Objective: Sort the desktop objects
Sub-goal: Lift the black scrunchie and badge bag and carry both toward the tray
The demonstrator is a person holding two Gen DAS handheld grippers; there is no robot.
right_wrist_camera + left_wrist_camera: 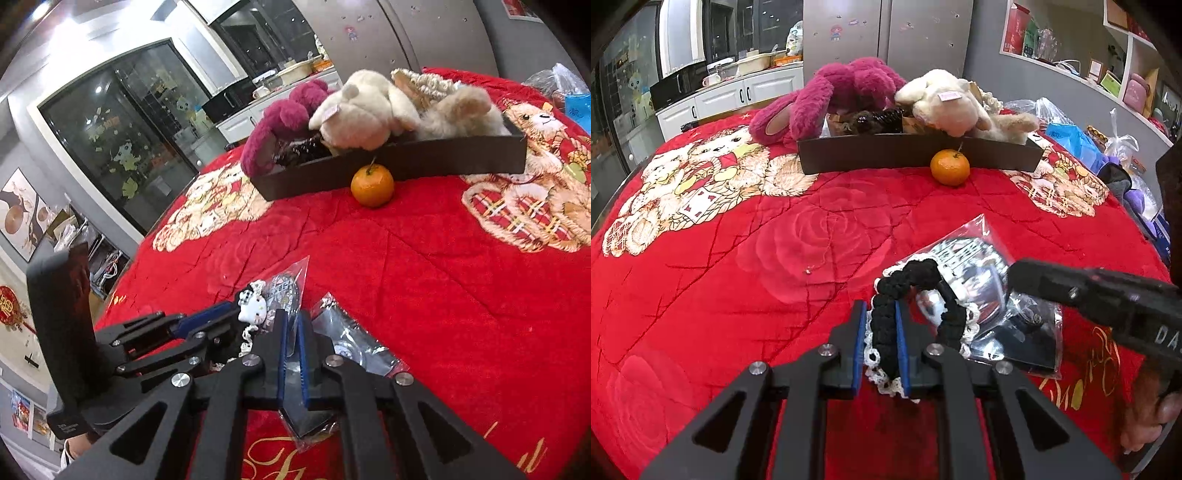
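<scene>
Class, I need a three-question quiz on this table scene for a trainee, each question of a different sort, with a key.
1. True or false: the orange lies inside the tray.
2. What does the left gripper hold? A) black braided band B) pink plush C) orange
3. Fill in: the right gripper is shut on the clear ____.

Key:
1. False; it sits on the red cloth in front of the tray.
2. A; the black braided band is between its pads.
3. Bag; the bag is clamped at its edge.
</scene>
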